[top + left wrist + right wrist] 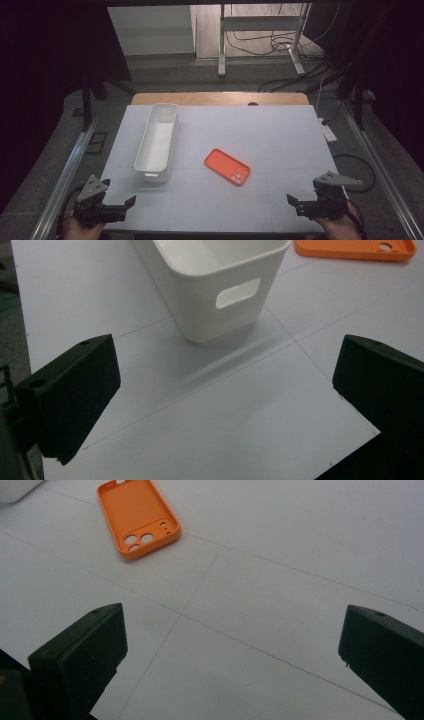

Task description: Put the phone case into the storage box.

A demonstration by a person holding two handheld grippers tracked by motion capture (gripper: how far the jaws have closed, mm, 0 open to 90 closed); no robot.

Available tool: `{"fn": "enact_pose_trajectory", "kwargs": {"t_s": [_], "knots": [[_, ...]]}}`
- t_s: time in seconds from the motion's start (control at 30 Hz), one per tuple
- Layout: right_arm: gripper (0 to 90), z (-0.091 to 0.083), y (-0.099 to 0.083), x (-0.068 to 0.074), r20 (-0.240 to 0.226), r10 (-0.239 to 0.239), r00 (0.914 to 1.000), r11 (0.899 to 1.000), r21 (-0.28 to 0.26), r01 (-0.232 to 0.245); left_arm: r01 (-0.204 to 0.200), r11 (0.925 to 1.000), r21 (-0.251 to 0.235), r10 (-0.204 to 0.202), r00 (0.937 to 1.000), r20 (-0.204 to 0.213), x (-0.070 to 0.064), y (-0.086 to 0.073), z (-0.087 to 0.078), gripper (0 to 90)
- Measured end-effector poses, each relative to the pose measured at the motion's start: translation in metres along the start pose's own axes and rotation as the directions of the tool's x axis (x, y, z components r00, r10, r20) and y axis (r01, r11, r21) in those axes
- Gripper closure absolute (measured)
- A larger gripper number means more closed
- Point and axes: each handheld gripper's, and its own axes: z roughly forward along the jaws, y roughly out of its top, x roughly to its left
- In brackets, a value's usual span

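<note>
2 grippers wait at the near edge of the white table [280, 130], and nothing is picked up yet. Left gripper [117, 207] sits at the near left corner, jaws spread wide and empty; right gripper [300, 202] at the near right corner, equally wide, equally empty. Flat orange silicone phone case [227, 166] lies mid-table, just right of the long white plastic bin [156, 141], apart from it. By my read, the whole job remains: grasp and move the case.

overhead forward view, two low jaw-level views
</note>
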Motion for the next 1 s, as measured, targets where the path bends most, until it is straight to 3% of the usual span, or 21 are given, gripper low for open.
{"fn": "enact_pose_trajectory", "kwargs": {"t_s": [0.5,1.0], "knots": [[0.0,0.0026,0.0015,0.0004,-0.016,-0.007,0.9998,1.000,0.016,0.007,0.025,0.9997,-0.008,-0.024,0.9984,0.051,0.0048,-0.0011,-0.0012,0.2],[0.0,0.0064,0.0041,-0.0019,-0.048,0.001,0.9988,1.000,0.029,0.001,0.031,0.9995,-0.006,-0.030,0.9976,0.063,0.0062,-0.0013,-0.0009,0.2]]}}
